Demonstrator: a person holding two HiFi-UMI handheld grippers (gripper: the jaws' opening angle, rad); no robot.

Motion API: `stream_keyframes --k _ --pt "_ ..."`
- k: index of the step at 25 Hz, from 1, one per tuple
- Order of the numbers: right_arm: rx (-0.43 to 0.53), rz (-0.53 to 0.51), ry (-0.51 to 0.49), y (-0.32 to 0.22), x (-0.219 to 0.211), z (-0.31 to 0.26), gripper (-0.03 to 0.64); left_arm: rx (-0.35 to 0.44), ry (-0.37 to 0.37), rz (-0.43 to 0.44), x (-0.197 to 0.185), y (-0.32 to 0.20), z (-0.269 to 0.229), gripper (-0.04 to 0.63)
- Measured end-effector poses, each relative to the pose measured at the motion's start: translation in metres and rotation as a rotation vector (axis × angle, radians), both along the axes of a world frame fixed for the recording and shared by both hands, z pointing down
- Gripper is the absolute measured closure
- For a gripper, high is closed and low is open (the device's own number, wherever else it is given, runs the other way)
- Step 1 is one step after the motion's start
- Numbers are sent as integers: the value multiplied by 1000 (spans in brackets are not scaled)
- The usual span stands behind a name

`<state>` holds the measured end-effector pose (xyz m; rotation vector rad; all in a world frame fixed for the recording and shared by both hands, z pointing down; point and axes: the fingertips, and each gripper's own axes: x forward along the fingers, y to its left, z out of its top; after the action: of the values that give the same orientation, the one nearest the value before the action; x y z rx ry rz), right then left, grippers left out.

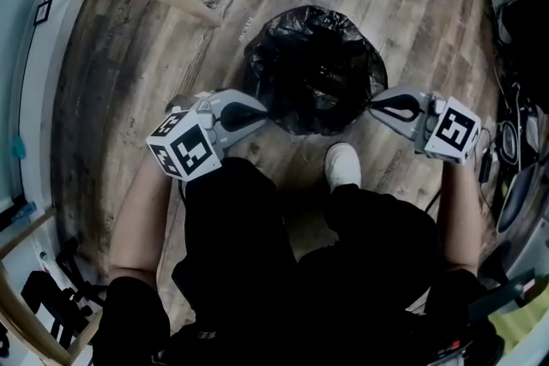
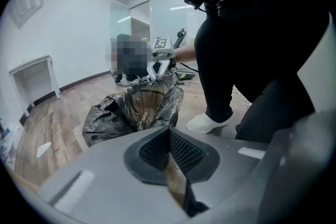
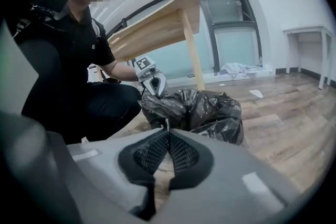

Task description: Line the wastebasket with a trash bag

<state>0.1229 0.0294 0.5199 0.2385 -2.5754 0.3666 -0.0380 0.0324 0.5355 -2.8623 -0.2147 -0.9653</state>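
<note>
Now left claw [image 1: 264,110] and right claw [image 1: 372,105], both shut, flank the trash bag [image 1: 313,69] at its rim.

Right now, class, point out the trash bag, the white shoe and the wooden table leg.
trash bag [image 1: 314,69], head view, its crinkled middle.
white shoe [image 1: 342,165], head view, the toe.
wooden table leg [image 3: 190,44], right gripper view, mid-length.
</note>
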Motion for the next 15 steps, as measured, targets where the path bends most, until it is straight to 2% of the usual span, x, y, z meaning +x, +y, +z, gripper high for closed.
stream_keyframes --k 5,11,15 --pt "-32 -17 62 20 2 27 614 -15 -18 3 -8 11 16 588" --pt "-84 11 111 15 4 74 614 -25 -60 -29 -18 12 55 588" --pt "-93 72 79 -8 1 93 614 -38 -48 -97 -22 -4 72 588"
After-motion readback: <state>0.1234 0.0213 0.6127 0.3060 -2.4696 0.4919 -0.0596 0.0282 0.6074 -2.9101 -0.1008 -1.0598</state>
